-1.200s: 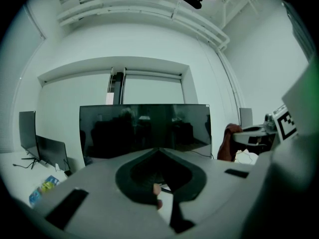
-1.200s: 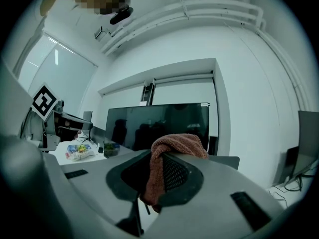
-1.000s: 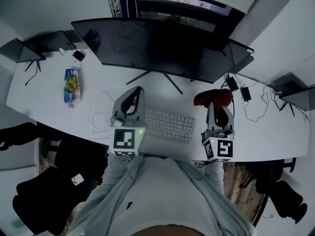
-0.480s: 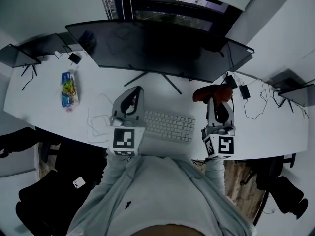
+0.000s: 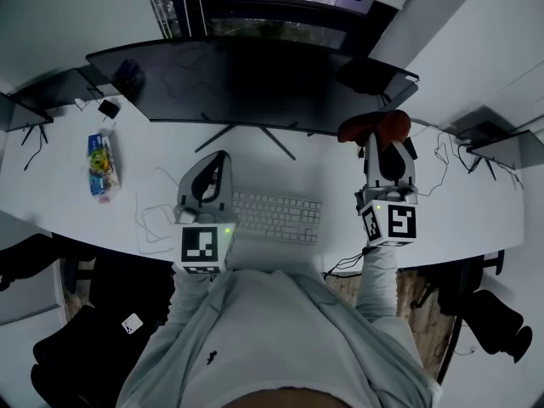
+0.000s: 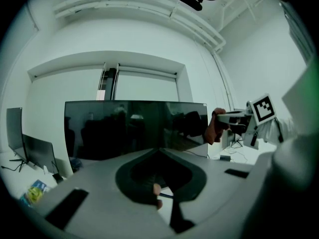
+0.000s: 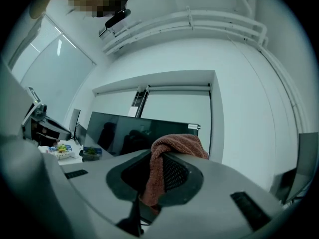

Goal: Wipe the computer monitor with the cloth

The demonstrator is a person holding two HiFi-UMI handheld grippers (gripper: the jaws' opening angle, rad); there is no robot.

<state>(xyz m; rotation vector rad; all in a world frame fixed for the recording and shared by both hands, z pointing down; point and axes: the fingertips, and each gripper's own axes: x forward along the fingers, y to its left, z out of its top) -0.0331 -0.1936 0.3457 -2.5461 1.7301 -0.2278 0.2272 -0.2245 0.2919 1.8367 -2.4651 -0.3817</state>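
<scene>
The wide dark monitor (image 5: 246, 87) stands on a thin V-shaped foot at the back of the white desk (image 5: 331, 185). My right gripper (image 5: 381, 140) is shut on a rust-red cloth (image 5: 378, 127) and holds it at the screen's lower right corner. Whether the cloth touches the glass I cannot tell. In the right gripper view the cloth (image 7: 174, 146) drapes over the jaws, with the monitor (image 7: 129, 133) behind. My left gripper (image 5: 219, 157) hovers shut and empty over the left end of the keyboard (image 5: 276, 217). The left gripper view shows the monitor (image 6: 134, 128) ahead and the cloth (image 6: 213, 128) at its right edge.
A snack packet (image 5: 100, 164) lies at the desk's left. A white cable (image 5: 157, 215) loops beside the keyboard. Small screens on stands sit at the far left (image 5: 19, 110) and far right (image 5: 501, 147). Chargers and cords lie near the right edge (image 5: 446, 164). Black chairs (image 5: 76, 364) stand below the desk.
My right gripper has carried the cloth forward, up to the monitor's lower right corner. The left gripper has stayed over the keyboard's left end. The head view has shifted a little.
</scene>
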